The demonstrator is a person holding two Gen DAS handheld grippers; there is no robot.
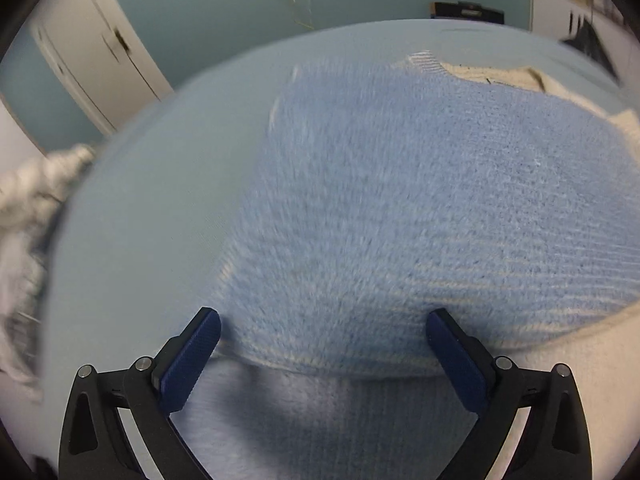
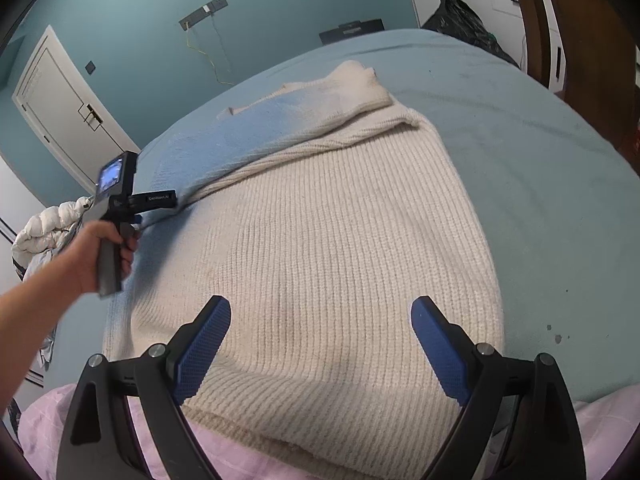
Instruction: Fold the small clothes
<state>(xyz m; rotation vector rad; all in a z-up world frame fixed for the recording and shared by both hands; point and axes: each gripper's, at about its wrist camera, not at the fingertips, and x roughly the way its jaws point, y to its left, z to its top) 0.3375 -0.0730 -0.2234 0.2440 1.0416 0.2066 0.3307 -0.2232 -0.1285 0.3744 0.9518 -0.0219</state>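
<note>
A ribbed knit sweater lies flat on the bed. Its cream body (image 2: 328,240) fills the right wrist view, and a sleeve that fades from cream to blue (image 2: 256,128) is folded across its far left side. My right gripper (image 2: 322,320) hovers open over the near part of the cream body with nothing between its fingers. In the left wrist view, blurred by motion, the blue fuzzy knit (image 1: 400,200) spreads wide. My left gripper (image 1: 324,328) stands open at the knit's near edge and grips nothing. A hand (image 2: 100,252) holds the left gripper's handle at the sweater's left side.
The light blue bed sheet (image 2: 540,160) surrounds the sweater. Pink fabric (image 2: 280,464) lies at the near edge. A white puffy garment (image 2: 44,228) hangs off the left side. A black bag (image 2: 464,20) and white cabinets stand beyond the far right corner, and a white door (image 2: 60,112) at the left.
</note>
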